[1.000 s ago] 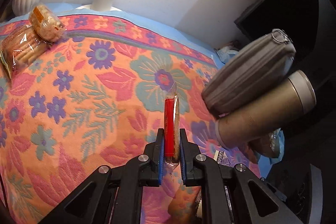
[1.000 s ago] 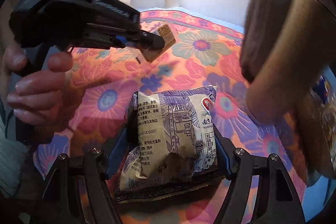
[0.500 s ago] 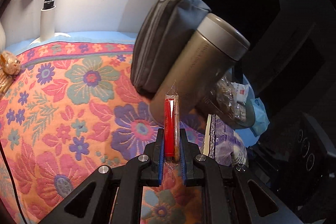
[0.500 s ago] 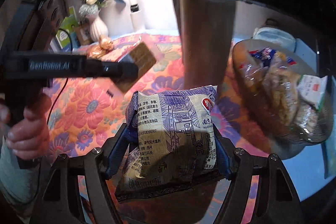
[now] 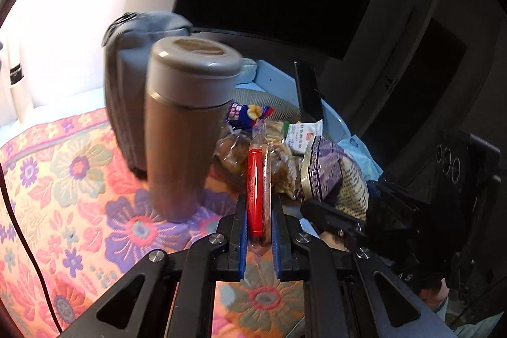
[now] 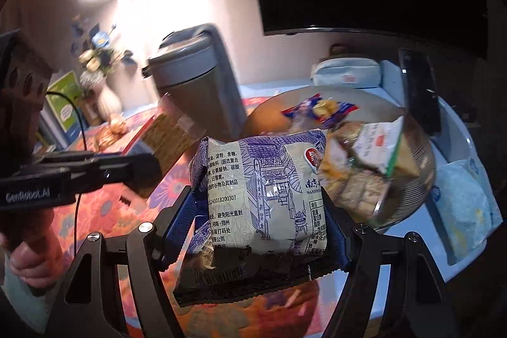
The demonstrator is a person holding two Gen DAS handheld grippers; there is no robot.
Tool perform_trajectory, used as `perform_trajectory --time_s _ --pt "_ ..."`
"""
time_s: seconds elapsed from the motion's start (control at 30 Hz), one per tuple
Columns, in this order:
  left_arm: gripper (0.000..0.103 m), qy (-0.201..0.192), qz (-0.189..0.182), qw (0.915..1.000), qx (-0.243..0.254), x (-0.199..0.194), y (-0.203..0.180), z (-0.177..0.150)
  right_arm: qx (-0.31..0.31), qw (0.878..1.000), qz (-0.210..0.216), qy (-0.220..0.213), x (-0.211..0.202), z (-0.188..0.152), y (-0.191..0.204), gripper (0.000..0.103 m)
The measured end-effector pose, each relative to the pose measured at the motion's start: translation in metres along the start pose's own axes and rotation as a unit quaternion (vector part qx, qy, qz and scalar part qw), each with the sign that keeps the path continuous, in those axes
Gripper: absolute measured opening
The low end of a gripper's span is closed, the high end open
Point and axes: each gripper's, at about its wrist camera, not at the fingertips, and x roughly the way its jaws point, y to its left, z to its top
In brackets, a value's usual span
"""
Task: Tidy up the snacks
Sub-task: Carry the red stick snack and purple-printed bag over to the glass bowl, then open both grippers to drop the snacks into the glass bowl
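Observation:
My left gripper (image 5: 259,206) is shut on a thin cracker packet (image 5: 257,176) with a red stripe, held edge-on just beside the tumbler. The right wrist view shows that same gripper (image 6: 139,167) from the side, with the packet (image 6: 171,132) sticking out. My right gripper (image 6: 263,211) is shut on a cream-and-purple snack bag (image 6: 263,189), upright between its blue pads. In the left wrist view that bag (image 5: 332,176) hangs at the near edge of a ribbed bowl (image 5: 275,98). The bowl (image 6: 407,198) holds several wrapped snacks.
A tall brown tumbler (image 5: 183,132) and a grey pouch (image 5: 126,84) stand left of the bowl on the floral cloth (image 5: 63,195). A dark phone (image 6: 418,91), a pale blue case (image 6: 345,72) and a tissue pack (image 6: 465,198) surround the bowl. Vase (image 6: 104,97) and two snacks (image 6: 111,129) lie far left.
Both grippers have swung right across the cloth and risen, each keeping its snack. The bowl has come into view ahead, and both views have rolled so the tumbler looks upright.

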Motion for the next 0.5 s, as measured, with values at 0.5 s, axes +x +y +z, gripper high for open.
perform_trajectory --time_s 0.5 --pt "0.011 -0.029 0.03 0.9987 0.029 0.053 -0.065 0.068 0.112 0.993 -0.036 -0.023 0.027 0.084 -0.097 0.072"
